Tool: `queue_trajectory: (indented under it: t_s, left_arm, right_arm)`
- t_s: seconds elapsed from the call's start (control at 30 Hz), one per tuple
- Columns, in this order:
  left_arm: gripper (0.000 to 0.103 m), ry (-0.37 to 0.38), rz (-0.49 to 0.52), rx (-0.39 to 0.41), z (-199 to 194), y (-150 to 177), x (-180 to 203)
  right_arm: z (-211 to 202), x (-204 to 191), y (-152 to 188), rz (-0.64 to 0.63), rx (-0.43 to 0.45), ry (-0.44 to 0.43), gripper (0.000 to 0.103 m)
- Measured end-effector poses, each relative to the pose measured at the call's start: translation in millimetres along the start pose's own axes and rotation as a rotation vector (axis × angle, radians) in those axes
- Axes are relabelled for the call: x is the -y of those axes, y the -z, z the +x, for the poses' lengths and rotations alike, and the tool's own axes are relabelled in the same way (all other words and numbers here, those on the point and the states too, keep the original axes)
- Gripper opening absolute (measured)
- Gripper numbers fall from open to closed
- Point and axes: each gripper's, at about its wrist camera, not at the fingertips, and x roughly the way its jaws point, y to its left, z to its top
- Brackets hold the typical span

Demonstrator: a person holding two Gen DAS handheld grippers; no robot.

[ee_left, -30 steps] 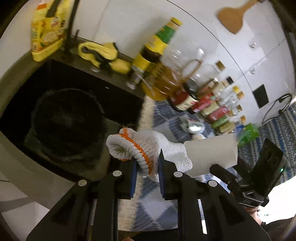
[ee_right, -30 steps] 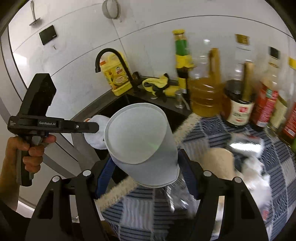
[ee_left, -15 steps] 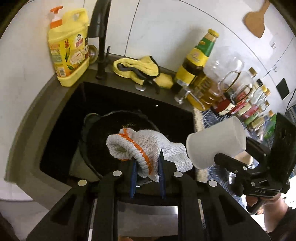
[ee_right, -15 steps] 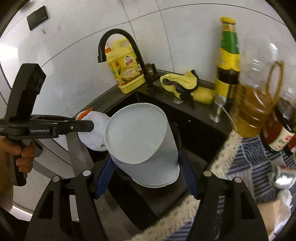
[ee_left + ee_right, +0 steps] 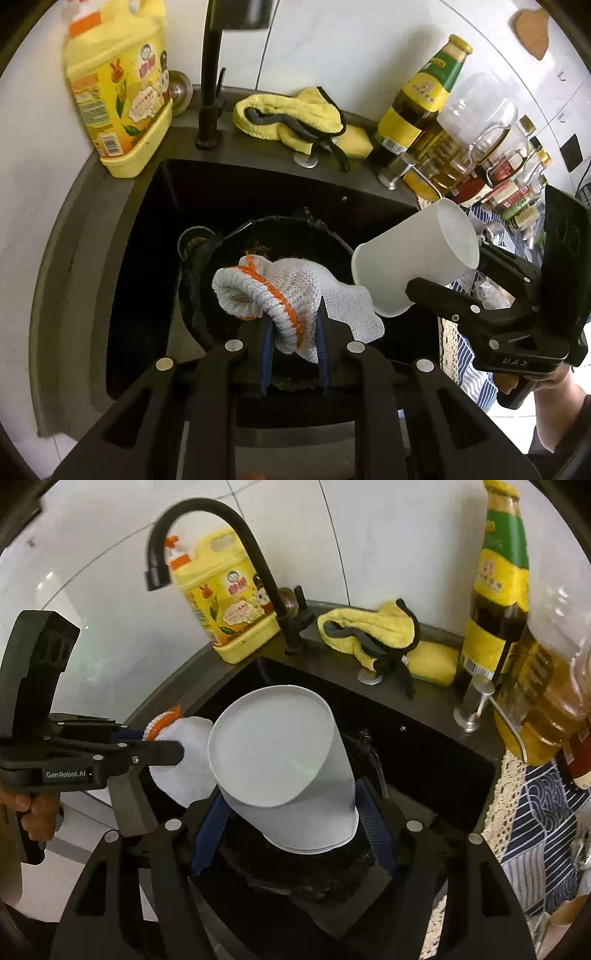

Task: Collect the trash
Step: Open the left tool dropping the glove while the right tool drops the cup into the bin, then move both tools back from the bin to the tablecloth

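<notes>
My left gripper is shut on a white knitted glove with an orange cuff stripe; the glove also shows in the right wrist view. My right gripper is shut on a white paper cup, tilted with its base toward the camera; the cup hangs to the right of the glove. Both are held over a black-lined trash bin that stands inside the dark sink. The bin lies directly below the cup.
A black faucet and yellow detergent jug stand behind the sink. A yellow cloth, sponge, green-capped bottle and oil bottles line the back rim. A blue patterned mat covers the counter to the right.
Both grippers have swung left from the counter with the bottles to above the sink, and closer to the bin. The glove and cup stay gripped.
</notes>
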Motion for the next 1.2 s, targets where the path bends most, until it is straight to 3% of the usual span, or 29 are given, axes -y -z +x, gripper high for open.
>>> queue_trajectory:
  t_s: [0.23, 0.3, 0.43, 0.53, 1.2]
  left_arm:
    - [0.021, 0.049, -0.016, -0.065, 30, -13, -17]
    - [0.027, 0.044, -0.01, -0.086, 38, -16, -18]
    - [0.028, 0.041, -0.013, -0.11, 48, -19, -21]
    - [0.043, 0.031, -0.018, -0.118, 52, -21, -23]
    - [0.043, 0.028, -0.007, -0.053, 15, -6, -3]
  right_arm:
    - [23, 4, -11, 0.035, -0.039, 0.019, 0.068]
    - [28, 9, -11, 0.058, -0.058, 0.017, 0.069]
    - [31, 17, -9, 0.098, -0.072, -0.002, 0.073]
    - [30, 22, -7, 0.119, -0.072, -0.008, 0.074]
    - [-23, 12, 8, 0.115, 0.022, 0.014, 0.074]
